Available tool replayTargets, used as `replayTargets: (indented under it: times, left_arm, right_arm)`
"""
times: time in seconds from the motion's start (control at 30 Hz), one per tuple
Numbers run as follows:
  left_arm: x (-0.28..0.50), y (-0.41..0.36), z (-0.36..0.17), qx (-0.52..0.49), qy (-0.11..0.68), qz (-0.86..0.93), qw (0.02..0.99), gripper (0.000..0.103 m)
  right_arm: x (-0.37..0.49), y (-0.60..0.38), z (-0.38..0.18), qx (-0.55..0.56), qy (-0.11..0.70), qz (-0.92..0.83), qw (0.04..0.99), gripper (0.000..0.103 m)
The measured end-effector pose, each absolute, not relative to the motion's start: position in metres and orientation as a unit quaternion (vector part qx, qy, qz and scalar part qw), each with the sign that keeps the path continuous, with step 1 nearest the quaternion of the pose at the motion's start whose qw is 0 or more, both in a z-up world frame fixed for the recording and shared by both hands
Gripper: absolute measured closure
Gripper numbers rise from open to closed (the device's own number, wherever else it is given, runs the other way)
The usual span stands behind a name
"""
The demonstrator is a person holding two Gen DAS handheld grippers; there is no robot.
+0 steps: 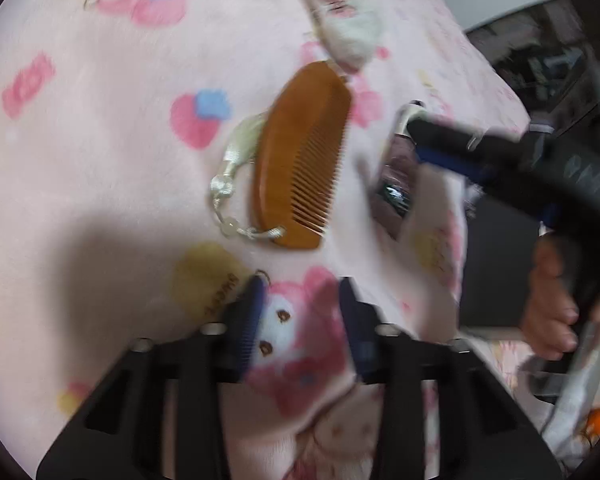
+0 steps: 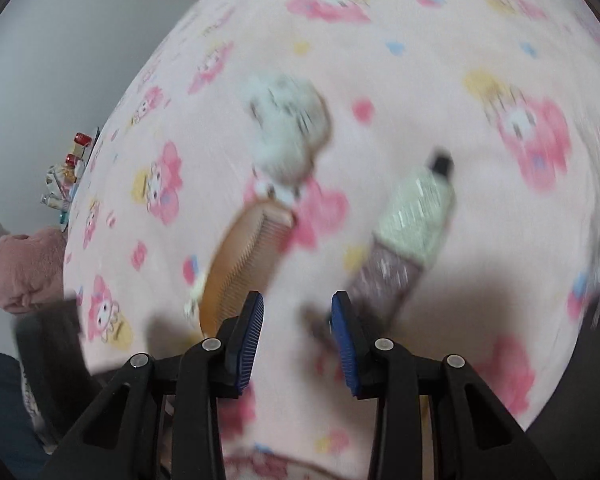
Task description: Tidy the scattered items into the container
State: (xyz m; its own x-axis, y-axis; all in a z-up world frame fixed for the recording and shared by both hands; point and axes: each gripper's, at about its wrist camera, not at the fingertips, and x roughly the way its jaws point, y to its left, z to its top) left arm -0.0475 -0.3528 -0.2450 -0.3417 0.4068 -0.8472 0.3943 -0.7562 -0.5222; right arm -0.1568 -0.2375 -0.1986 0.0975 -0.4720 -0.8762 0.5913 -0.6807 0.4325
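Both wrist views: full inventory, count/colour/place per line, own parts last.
Brown wooden comb with pale tassel: 1, brown, centre of blanket.
Fluffy white plush toy: 1, white, beyond the comb's far end.
Squeeze tube with black cap: 1, pale green and mauve, right of comb, flat on blanket.
Pink cartoon-print fleece blanket: 1, pink, under everything.
Pink plush cushion: 1, dusty pink, off the blanket's left edge in the right wrist view.
Left gripper: 1, black, blue pads, open, above blanket.
Right gripper: 1, black, blue pads, open, at the tube's near end.
Right hand: 1, on the gripper handle.

A pink cartoon-print blanket (image 2: 420, 80) covers the surface beside a plain grey wall (image 2: 80, 40).
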Motion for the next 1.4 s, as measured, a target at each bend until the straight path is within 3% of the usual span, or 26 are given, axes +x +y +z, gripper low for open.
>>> replayTargets:
  times: [0.13, 0.33, 0.4, 0.47, 0.67, 0.83, 0.93, 1.03, 1.4]
  left_arm:
    - [-0.052, -0.373, -0.239, -0.536, -0.37, 0.758, -0.033, 0.09]
    - [-0.044, -0.419, -0.224, -0.5, -0.377, 0.773, -0.102, 0.091]
    - [-0.043, -0.424, -0.226, -0.498, -0.398, 0.767, -0.081, 0.086]
    - [-0.046, -0.422, -0.235, -0.502, -0.418, 0.755, -0.056, 0.073]
    - [-0.057, -0.422, -0.242, -0.488, -0.422, 0.759, -0.09, 0.076]
    - [-0.055, -0.435, -0.23, -0.475, -0.402, 0.773, -0.125, 0.078]
    - [-0.049, -0.445, -0.227, -0.478, -0.405, 0.769, -0.127, 0.075]
    - [-0.047, -0.444, -0.228, -0.487, -0.405, 0.766, -0.113, 0.064]
    - [-0.062, -0.433, -0.235, -0.481, -0.397, 0.774, -0.112, 0.063]
  right_arm:
    - [-0.165, -0.264, -0.204, 0.617, 0.08, -0.668, 0.409, 0.071]
    - [-0.178, -0.258, -0.21, 0.617, 0.094, -0.668, 0.406, 0.071]
    - [-0.182, -0.262, -0.21, 0.606, 0.09, -0.677, 0.409, 0.071]
    - [-0.188, -0.265, -0.211, 0.6, 0.081, -0.684, 0.406, 0.071]
    - [-0.201, -0.278, -0.237, 0.621, 0.055, -0.657, 0.425, 0.071]
    - [-0.184, -0.273, -0.225, 0.623, 0.059, -0.64, 0.447, 0.072]
    - [-0.156, -0.272, -0.217, 0.629, 0.107, -0.634, 0.437, 0.072]
    - [-0.138, -0.267, -0.217, 0.643, 0.102, -0.622, 0.436, 0.072]
    - [-0.138, -0.289, -0.233, 0.639, 0.097, -0.626, 0.437, 0.068]
